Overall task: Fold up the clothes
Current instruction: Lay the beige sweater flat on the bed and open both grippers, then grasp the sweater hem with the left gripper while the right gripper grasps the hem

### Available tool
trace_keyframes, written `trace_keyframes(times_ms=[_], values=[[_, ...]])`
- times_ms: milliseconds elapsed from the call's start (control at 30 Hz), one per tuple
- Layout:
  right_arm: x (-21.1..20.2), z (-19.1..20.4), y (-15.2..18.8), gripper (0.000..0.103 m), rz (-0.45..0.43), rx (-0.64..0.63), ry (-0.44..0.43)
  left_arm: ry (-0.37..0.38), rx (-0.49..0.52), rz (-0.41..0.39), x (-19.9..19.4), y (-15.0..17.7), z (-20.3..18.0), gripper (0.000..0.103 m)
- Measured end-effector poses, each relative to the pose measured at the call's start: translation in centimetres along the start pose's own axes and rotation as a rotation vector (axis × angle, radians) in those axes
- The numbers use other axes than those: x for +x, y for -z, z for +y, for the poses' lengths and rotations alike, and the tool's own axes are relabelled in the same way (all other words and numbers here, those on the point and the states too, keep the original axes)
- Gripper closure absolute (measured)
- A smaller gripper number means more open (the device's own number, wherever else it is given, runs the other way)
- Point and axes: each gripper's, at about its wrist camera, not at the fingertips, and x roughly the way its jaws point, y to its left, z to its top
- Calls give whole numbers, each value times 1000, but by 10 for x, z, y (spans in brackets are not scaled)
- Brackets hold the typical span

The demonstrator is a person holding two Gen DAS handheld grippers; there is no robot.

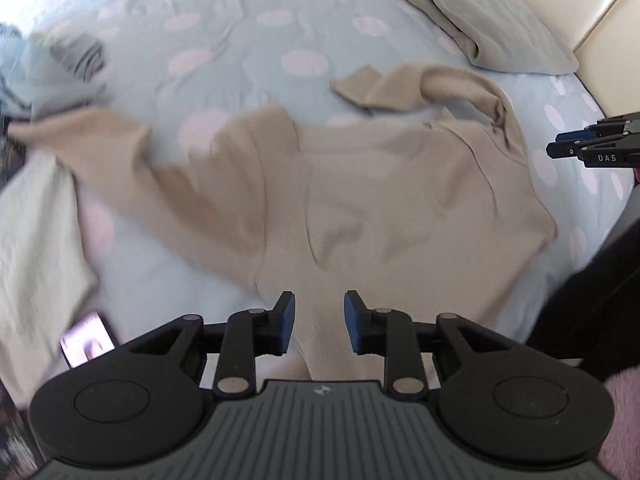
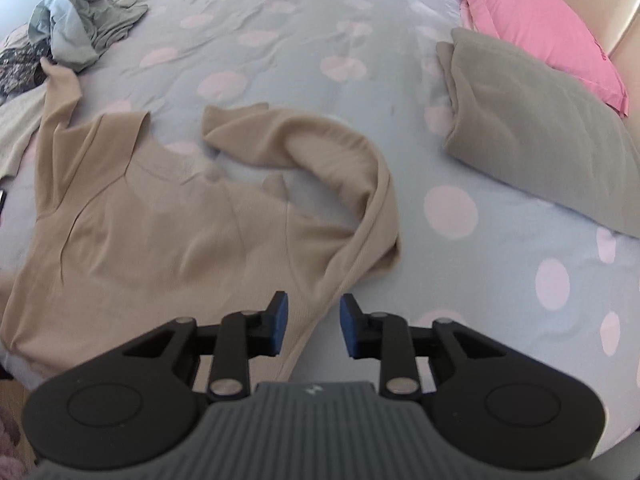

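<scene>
A beige long-sleeved top (image 1: 360,200) lies spread face-up on the bed, one sleeve stretched left and the other curled back over its upper right. My left gripper (image 1: 320,322) hovers over the top's near hem, open, with its blue pads apart and the cloth lying loose below the gap. In the right wrist view the same top (image 2: 160,240) fills the left half. My right gripper (image 2: 313,326) is open above the hem's right corner, gripping nothing. It also shows side-on at the right edge of the left wrist view as the right gripper (image 1: 560,144).
The bed sheet (image 2: 280,48) is pale blue with pink dots. A folded grey garment (image 2: 540,132) lies at the right beside a pink pillow (image 2: 540,28). A heap of crumpled clothes (image 2: 80,24) sits at the far left. A cream garment (image 1: 36,240) and a phone (image 1: 86,344) lie at the left.
</scene>
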Motion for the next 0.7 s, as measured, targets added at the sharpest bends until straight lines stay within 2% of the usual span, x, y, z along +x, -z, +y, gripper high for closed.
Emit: trace_keyframes(times_ms=[100,267,367,467,600,700], values=[[17,-2,-27,63,-24,-13,1,-21,11,-31,13,-28,11,75],[53,5,-71,63,-18,-33,-69,-55,20,-64,44,-72,36,63],[81,11,-88,64,15,-45,-114,-69,-1,-71,70,-88,54,63],[107,13,-94,64,63,-58,-132,-30,-19,-74,93,-99,71,63],[135,11,-87,64,115,-57,-166,-24,-61,-44,126,-107,89,62],[147,9,-79,77,118,-33,-213,32,-108,16,147,-104,97,64]])
